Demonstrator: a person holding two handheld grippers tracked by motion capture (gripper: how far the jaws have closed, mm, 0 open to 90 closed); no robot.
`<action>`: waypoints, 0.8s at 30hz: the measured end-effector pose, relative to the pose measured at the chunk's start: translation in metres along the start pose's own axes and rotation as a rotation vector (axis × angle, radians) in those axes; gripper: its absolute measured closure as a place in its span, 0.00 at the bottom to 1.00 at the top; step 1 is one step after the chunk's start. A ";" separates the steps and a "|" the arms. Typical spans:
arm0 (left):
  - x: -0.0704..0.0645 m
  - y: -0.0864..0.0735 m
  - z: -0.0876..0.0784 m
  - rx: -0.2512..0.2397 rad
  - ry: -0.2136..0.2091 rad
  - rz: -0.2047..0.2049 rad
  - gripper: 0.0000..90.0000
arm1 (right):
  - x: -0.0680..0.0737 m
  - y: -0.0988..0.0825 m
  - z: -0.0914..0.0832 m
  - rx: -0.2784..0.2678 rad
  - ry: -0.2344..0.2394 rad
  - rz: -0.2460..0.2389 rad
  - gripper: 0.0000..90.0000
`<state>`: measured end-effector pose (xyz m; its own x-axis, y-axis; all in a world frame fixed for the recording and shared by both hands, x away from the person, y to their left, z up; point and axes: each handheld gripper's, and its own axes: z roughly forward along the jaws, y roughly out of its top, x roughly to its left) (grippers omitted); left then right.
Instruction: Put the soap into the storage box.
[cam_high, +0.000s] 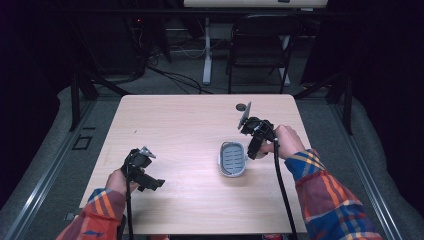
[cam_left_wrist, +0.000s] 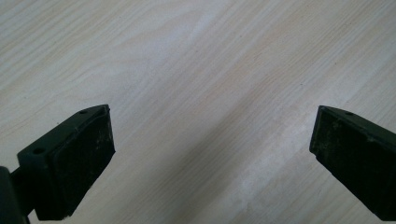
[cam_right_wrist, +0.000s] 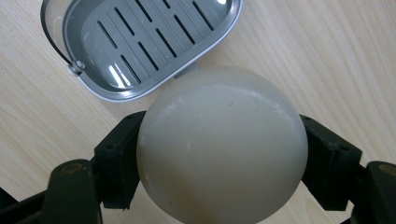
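Observation:
A cream-white round soap (cam_right_wrist: 219, 163) sits between the two black jaws of my right gripper (cam_right_wrist: 222, 133), which is shut on it. Just beyond it on the wooden table lies an oval grey soap dish (cam_right_wrist: 144, 42) with a slotted tray, holding nothing. In the high view the dish (cam_high: 233, 159) is right of the table's centre, with my right gripper (cam_high: 254, 146) tilted down at its right side. My left gripper (cam_high: 151, 183) hovers low over the front left of the table. Its jaws stand wide apart over bare wood, so the left gripper (cam_left_wrist: 212, 135) is open.
A small dark round disc (cam_high: 241, 106) lies near the table's far edge. Behind the light wooden table (cam_high: 185, 125) stand a black folding chair (cam_high: 260, 40) and a white desk leg (cam_high: 206, 50). Cables run across the grey floor.

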<state>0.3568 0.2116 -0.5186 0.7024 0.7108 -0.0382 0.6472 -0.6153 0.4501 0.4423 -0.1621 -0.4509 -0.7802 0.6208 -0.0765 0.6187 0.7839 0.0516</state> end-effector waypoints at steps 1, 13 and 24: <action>0.000 0.000 0.000 0.000 0.000 -0.001 0.00 | 0.000 0.001 -0.001 0.005 -0.005 -0.009 0.27; 0.000 0.000 0.001 0.001 -0.002 -0.001 0.00 | 0.010 0.021 0.000 -0.011 0.001 -0.042 0.27; 0.000 -0.001 0.000 0.007 0.001 -0.001 0.00 | 0.021 0.040 0.009 -0.011 0.018 -0.081 0.27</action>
<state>0.3563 0.2120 -0.5191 0.7013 0.7118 -0.0382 0.6500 -0.6166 0.4441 0.4508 -0.1178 -0.4591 -0.8291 0.5556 -0.0631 0.5528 0.8314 0.0566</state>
